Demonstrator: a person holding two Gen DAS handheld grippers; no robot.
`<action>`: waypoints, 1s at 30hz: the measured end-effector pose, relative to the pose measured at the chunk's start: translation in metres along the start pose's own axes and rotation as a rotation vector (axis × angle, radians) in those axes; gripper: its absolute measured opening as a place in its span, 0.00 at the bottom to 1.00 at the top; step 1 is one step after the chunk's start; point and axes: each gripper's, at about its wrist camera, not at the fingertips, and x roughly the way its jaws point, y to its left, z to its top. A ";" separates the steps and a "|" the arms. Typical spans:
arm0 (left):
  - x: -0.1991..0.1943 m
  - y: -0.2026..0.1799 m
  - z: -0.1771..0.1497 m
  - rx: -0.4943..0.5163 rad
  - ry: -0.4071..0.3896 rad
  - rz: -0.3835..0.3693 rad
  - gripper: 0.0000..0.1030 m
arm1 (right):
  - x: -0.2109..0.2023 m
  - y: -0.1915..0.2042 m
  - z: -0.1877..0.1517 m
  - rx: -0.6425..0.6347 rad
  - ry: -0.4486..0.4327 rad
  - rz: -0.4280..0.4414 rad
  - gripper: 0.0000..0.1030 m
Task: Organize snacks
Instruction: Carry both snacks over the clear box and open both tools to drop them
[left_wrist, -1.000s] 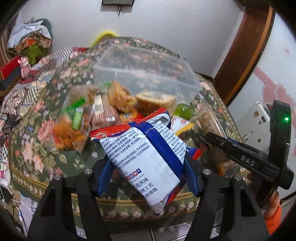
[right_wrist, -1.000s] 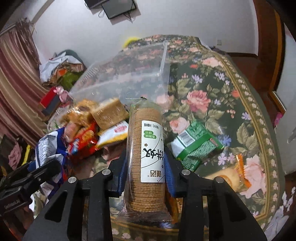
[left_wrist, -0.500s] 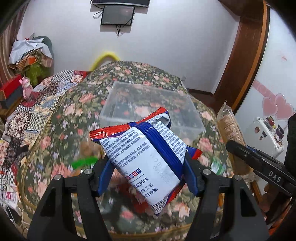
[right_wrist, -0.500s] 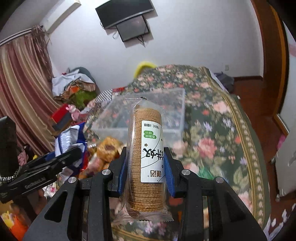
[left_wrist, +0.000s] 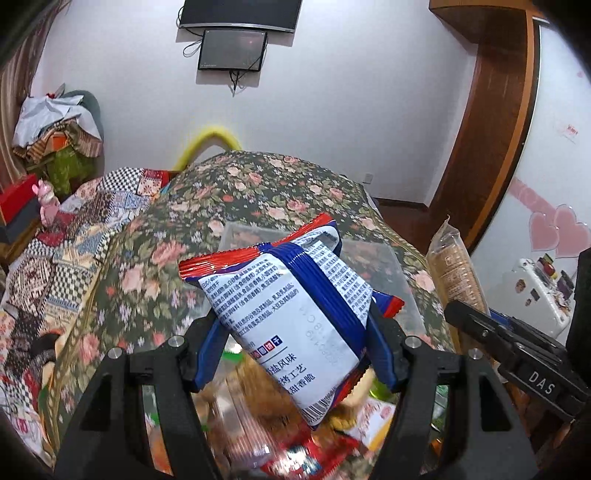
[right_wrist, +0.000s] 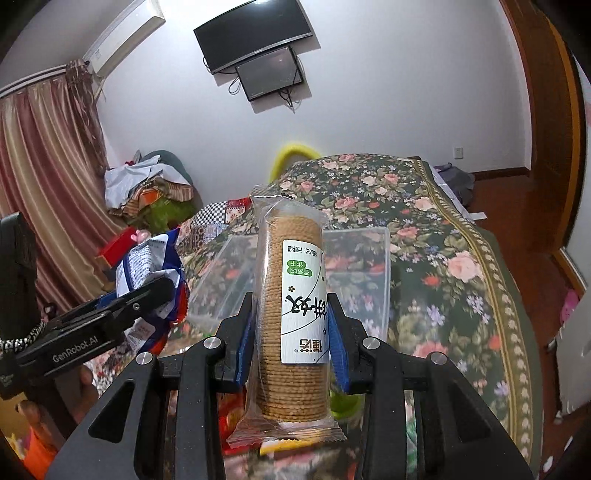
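My left gripper (left_wrist: 295, 354) is shut on a white, blue and red snack bag (left_wrist: 291, 314), held above the table. My right gripper (right_wrist: 291, 343) is shut on a clear sleeve of round biscuits (right_wrist: 291, 310) with a white label, held upright. The biscuit sleeve also shows at the right of the left wrist view (left_wrist: 456, 273), and the snack bag at the left of the right wrist view (right_wrist: 151, 273). A clear plastic box (right_wrist: 369, 258) sits on the floral table just beyond both grippers; its rim shows in the left wrist view (left_wrist: 251, 232). Loose snacks (left_wrist: 258, 417) lie below, blurred.
The table wears a dark floral cloth (right_wrist: 461, 266). A patchwork-covered seat (left_wrist: 74, 229) stands to the left, with a heap of clothes (right_wrist: 147, 188) behind it. A wooden door frame (left_wrist: 476, 155) and a white cabinet (left_wrist: 535, 295) are at the right.
Both grippers have risen and tilted up with their packs; the snack pile dropped to the bottom of the views and the wall screens came into view.
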 end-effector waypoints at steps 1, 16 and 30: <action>0.005 0.000 0.002 -0.001 0.000 0.006 0.65 | 0.005 -0.001 0.003 0.004 0.002 0.005 0.31; 0.102 0.007 0.017 -0.009 0.118 0.046 0.65 | 0.081 -0.017 0.017 0.005 0.084 -0.057 0.31; 0.135 0.013 0.009 -0.040 0.253 0.044 0.67 | 0.098 -0.013 0.010 -0.029 0.151 -0.092 0.31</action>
